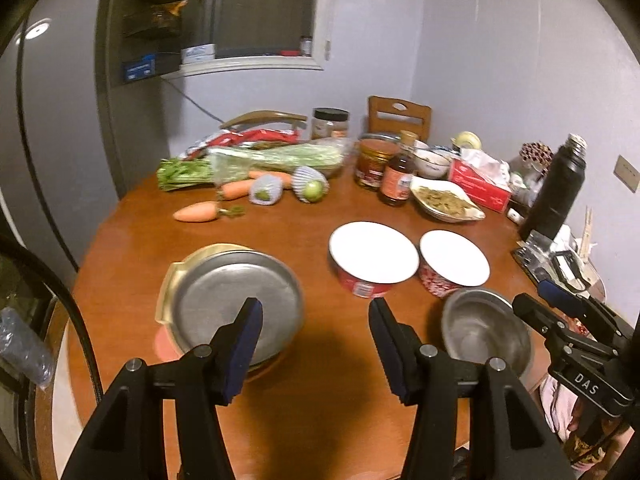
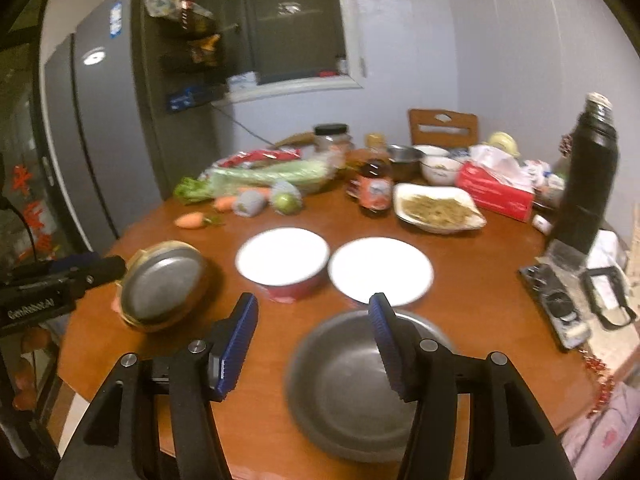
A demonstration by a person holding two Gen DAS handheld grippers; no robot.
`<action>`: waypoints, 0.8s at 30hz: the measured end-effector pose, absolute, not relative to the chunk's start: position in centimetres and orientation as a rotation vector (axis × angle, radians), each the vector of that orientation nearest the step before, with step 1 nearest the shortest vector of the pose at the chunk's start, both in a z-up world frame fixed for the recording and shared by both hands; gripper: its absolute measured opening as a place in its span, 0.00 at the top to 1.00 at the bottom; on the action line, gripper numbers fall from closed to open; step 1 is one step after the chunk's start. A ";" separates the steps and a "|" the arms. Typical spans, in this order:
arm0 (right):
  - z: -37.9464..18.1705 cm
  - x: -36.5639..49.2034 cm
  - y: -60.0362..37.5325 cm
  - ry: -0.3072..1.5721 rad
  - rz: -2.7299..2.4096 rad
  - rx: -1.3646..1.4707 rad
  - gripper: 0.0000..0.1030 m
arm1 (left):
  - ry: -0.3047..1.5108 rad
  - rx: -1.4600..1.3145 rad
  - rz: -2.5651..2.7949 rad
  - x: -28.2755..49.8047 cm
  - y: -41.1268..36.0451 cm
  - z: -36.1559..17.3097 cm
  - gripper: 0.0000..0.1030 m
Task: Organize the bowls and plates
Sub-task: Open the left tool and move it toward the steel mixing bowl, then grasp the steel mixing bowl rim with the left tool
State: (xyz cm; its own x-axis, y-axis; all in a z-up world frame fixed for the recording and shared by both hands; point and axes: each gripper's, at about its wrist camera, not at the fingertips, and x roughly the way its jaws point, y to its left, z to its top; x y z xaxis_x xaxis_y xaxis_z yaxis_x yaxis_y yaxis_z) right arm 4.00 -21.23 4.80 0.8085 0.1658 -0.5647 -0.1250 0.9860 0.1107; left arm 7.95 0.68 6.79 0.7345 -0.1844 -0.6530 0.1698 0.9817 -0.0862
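The left gripper [image 1: 316, 312] hangs above the round wooden desk [image 1: 312, 216] with its blue-padded fingers spread wide and nothing between them. In its own view, a stack of plates [image 1: 236, 300] sits at about ten o'clock from the fingertips: a grey metal plate on top, a gold-rimmed one under it and a pink edge showing at the bottom. A red bowl [image 1: 372, 256] with a white inside stands at one o'clock, and a second red patterned bowl [image 1: 454, 262] is just beside it, farther toward two o'clock. A steel bowl [image 1: 486, 328] rests at three o'clock near the desk's edge.

The right gripper [image 2: 314, 316] is also open wide and empty, hovering over the steel bowl [image 2: 348, 384], which fills the lower middle of the right wrist view. From there the two red bowls [image 2: 282, 260] [image 2: 380, 270] lie at twelve o'clock, side by side, and the plate stack [image 2: 164, 284] lies at nine o'clock.

Toward the far edge of the desk lie carrots [image 1: 198, 212], bagged greens [image 1: 276, 156], a sauce bottle [image 1: 398, 176], a dish of food [image 1: 444, 200], a red tissue box [image 1: 478, 184] and a black flask [image 1: 556, 188].
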 end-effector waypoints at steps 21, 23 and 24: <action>-1.9 4.9 -30.2 0.774 0.063 0.122 0.42 | 0.883 0.009 -0.330 10.8 -9.7 -0.1 0.46; -2.2 5.1 -30.3 0.779 0.066 0.120 0.42 | 0.894 0.004 -0.332 11.3 -10.3 -0.7 0.46; -2.4 5.1 -30.3 0.780 0.071 0.120 0.42 | 0.899 0.006 -0.333 11.5 -10.5 -0.9 0.46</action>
State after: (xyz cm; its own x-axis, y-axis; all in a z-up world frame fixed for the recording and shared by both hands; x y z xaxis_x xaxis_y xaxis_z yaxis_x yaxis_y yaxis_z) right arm 5.10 -30.33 -2.35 0.7091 0.1080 -0.6968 -0.0194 0.9908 0.1338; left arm 11.46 -10.51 -0.88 0.5742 -0.2820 -0.7686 0.2868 0.9486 -0.1337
